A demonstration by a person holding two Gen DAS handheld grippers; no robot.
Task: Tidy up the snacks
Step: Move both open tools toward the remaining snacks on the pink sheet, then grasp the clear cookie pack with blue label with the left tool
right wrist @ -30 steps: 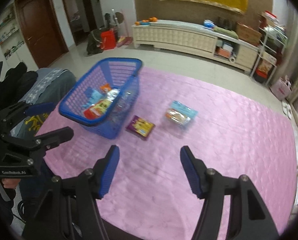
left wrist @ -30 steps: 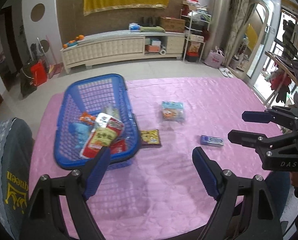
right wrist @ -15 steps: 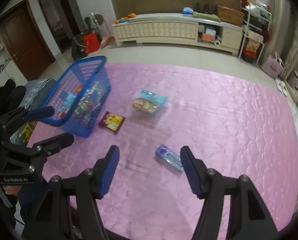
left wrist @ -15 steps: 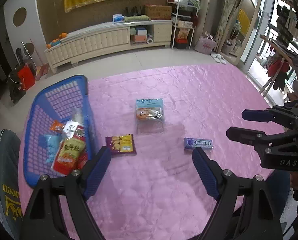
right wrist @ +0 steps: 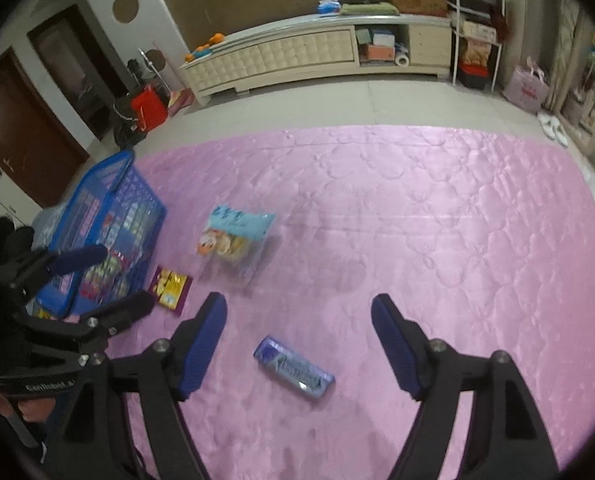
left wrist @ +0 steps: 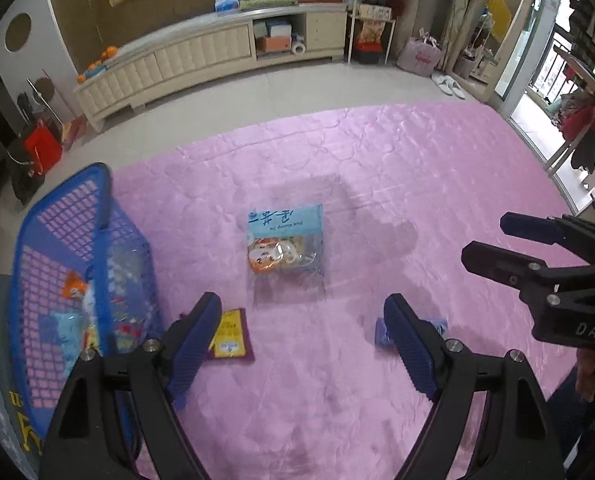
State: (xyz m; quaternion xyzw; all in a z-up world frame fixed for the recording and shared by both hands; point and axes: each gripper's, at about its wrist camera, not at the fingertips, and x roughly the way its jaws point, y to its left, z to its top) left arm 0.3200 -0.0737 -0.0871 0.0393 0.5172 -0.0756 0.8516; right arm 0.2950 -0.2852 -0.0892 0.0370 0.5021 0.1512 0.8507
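A blue mesh basket (left wrist: 63, 248) (right wrist: 109, 216) with several snack packs inside stands at the left of the pink cloth. A clear bag with a blue header (left wrist: 287, 246) (right wrist: 237, 236) lies mid-cloth. A small purple-and-yellow packet (left wrist: 231, 338) (right wrist: 171, 290) lies beside the basket. A blue bar-shaped pack (right wrist: 293, 368) (left wrist: 381, 332) lies between the right gripper's fingers without touching them. My right gripper (right wrist: 299, 330) hangs above it, its jaws opening. My left gripper (left wrist: 301, 332) is open and empty, over the cloth in front of the clear bag.
The pink quilted cloth (right wrist: 437, 220) covers the table, with bare room to the right. A grey cushion with yellow lettering (left wrist: 1, 380) lies at the left edge. Beyond the table are a tiled floor, a cream cabinet (right wrist: 297, 56) and a shelf rack.
Both grippers have swept right, away from the basket, and come lower. The blue bar pack now lies between the right gripper's fingers, which stand wider apart. The left gripper's opening is unchanged.
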